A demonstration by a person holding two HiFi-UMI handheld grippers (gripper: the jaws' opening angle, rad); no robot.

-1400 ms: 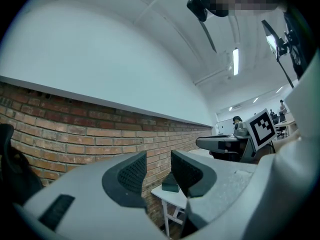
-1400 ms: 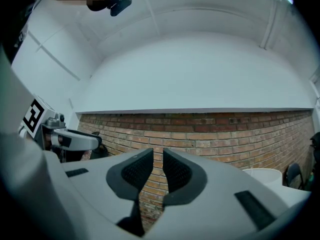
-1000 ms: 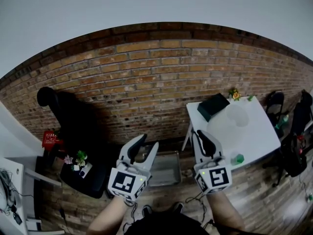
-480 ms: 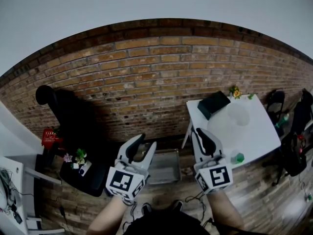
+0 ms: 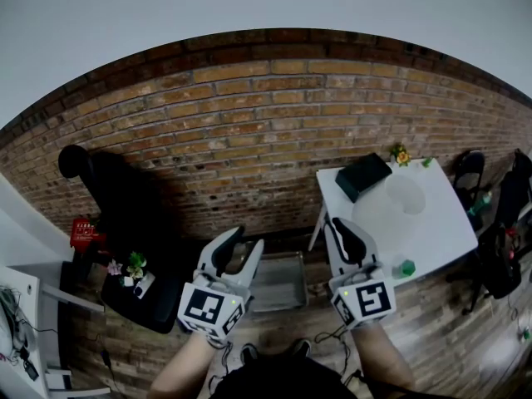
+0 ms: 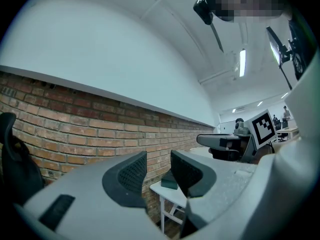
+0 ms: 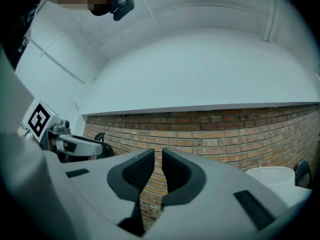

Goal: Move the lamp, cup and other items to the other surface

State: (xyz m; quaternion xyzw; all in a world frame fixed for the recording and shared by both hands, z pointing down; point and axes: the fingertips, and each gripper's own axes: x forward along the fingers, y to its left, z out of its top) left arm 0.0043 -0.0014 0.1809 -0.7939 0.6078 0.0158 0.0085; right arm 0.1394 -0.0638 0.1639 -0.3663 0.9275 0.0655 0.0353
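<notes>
From the head view, the left gripper [image 5: 248, 241] has its jaws a little apart and empty, and the right gripper [image 5: 339, 224] has its jaws all but closed, also empty. The white table [image 5: 445, 231] lies right of and beyond the right gripper, so that hand is nearer. On it I count one dark box [image 5: 362, 177], one pale round thing [image 5: 405, 194] that may be the lamp or cup, one small green item [image 5: 405, 268] and one bunch of yellow flowers [image 5: 399, 157]. Near left, a low black table [image 5: 158, 310] carries one small flowering plant [image 5: 133, 266]. In the left gripper view the dark box shows through the gap, well off, resting on the white table's near corner. In the right gripper view only brick wall [image 7: 210, 134] shows through the slit, and the pale round thing sits far right, off the jaws' line
</notes>
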